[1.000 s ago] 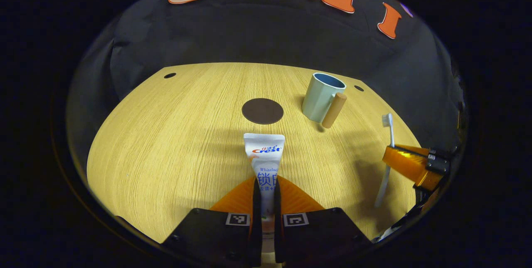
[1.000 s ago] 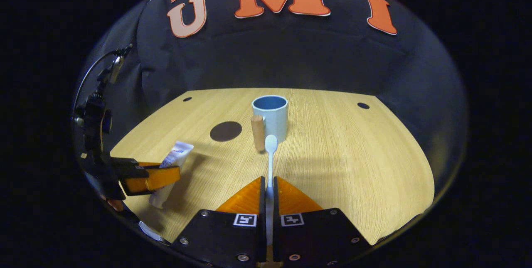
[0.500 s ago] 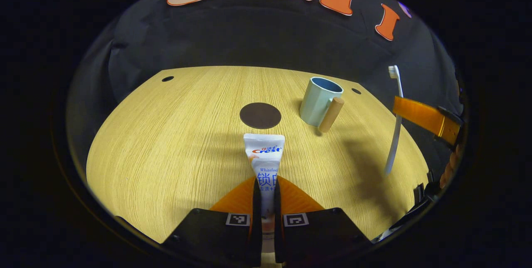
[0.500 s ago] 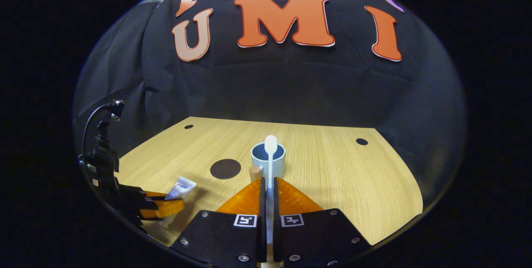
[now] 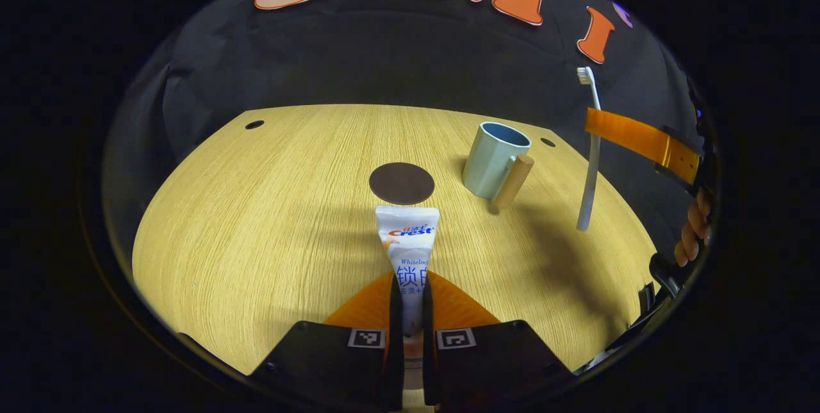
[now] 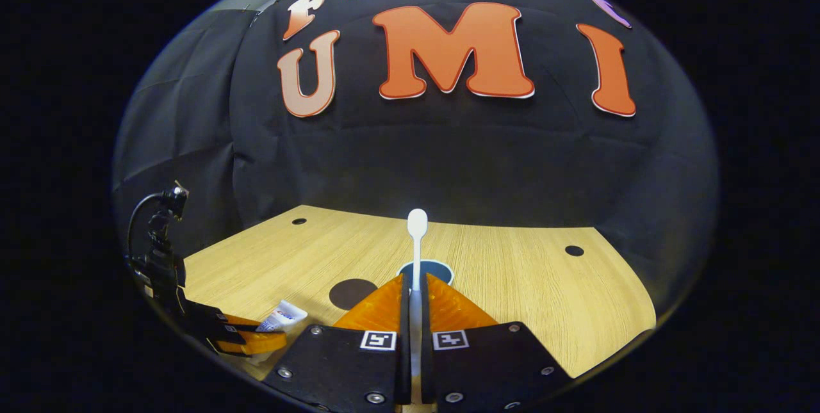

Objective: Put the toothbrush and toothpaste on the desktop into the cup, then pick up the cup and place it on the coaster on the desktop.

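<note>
Desktop (image 5: 256,221): pale wood-grain, matt. Coaster (image 5: 401,183): dark, flat, matt. Cup (image 5: 494,158): pale blue, smooth, looks plastic; wood-look handle at its 4 o'clock. Toothpaste (image 5: 408,253): glossy white plastic tube. Toothbrush (image 5: 590,163): smooth white plastic. Booth wall (image 6: 448,163): matt black cloth, creased.

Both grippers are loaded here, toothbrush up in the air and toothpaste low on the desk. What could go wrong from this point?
1. The right gripper pinches the thin toothbrush mid-handle, and it hangs beside the cup, not above it; lowered carelessly, it may catch the rim or tip the cup.
2. The left gripper clamps the toothpaste, which looks soft, near its lower end; it may bend and miss the opening.
</note>
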Motion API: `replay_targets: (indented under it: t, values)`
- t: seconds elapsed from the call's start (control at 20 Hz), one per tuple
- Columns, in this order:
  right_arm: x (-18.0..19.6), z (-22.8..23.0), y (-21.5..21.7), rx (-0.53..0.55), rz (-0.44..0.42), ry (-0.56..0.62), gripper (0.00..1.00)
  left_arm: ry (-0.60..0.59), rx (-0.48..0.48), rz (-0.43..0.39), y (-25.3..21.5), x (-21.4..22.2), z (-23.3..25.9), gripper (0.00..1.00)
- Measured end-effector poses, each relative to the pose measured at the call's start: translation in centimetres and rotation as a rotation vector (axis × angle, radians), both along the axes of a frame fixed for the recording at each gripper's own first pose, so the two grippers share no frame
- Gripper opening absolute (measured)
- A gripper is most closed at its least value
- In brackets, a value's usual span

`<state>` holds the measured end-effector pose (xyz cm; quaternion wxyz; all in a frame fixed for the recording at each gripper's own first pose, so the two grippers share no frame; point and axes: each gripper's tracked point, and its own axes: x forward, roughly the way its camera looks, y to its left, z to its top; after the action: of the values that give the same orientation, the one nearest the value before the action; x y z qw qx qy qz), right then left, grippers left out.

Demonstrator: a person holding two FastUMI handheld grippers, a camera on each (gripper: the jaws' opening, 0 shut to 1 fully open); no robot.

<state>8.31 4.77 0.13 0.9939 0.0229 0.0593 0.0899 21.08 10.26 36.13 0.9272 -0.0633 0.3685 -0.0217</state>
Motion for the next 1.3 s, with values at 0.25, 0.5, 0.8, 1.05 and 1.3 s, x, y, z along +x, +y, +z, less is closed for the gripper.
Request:
replay_targets:
  t: [0.25,0.5,0.8,1.05,1.3]
  values:
    - [2.4,1.6,-0.1,0.020,-0.014,-0.078,0.07,-0.005,0.002,-0.001,-1.5,1.7,-2.6,0.15]
    - [4.3,3.3,0.1,0.059,-0.010,-0.171,0.07,-0.010,0.007,0.003,-1.9,2.3,-3.7,0.16]
    - [5.9,5.6,0.7,0.075,-0.002,-0.259,0.06,-0.018,0.014,0.026,-2.2,2.3,-2.6,0.16]
    - [7.5,5.7,0.5,0.058,-0.028,-0.312,0.06,-0.021,0.010,0.043,-2.2,2.1,-2.8,0.15]
    - [9.2,4.9,0.9,0.053,-0.048,-0.360,0.07,-0.044,0.021,0.057,-2.4,2.0,-1.5,0.16]
